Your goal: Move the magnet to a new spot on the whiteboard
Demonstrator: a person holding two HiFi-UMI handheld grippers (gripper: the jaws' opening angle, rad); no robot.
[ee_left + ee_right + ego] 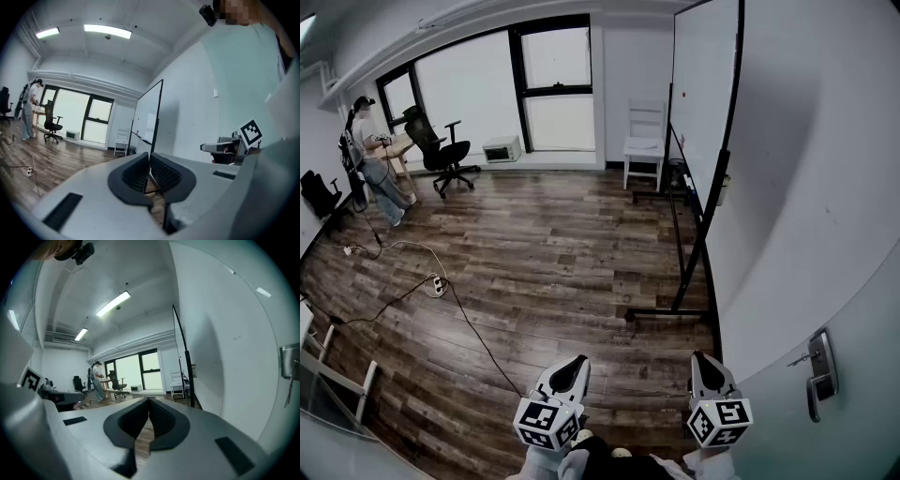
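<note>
The whiteboard (705, 103) stands on a black wheeled frame against the right wall, well ahead of me and seen almost edge-on. A tiny red spot (682, 93) shows on its upper face; it may be the magnet, too small to be sure. My left gripper (577, 360) and right gripper (699, 357) hang low near my body, side by side over the wooden floor, far short of the board. Both have their jaws shut with nothing between them. In the left gripper view the whiteboard (149, 117) rises beyond the closed left gripper (150, 158). The closed right gripper (149, 401) points down the room.
A white chair (644, 141) stands beside the board's far end. A person (371, 161) works at a desk by the windows next to a black office chair (441, 150). A cable with a power strip (436, 284) crosses the floor. A door handle (820, 371) is close on my right.
</note>
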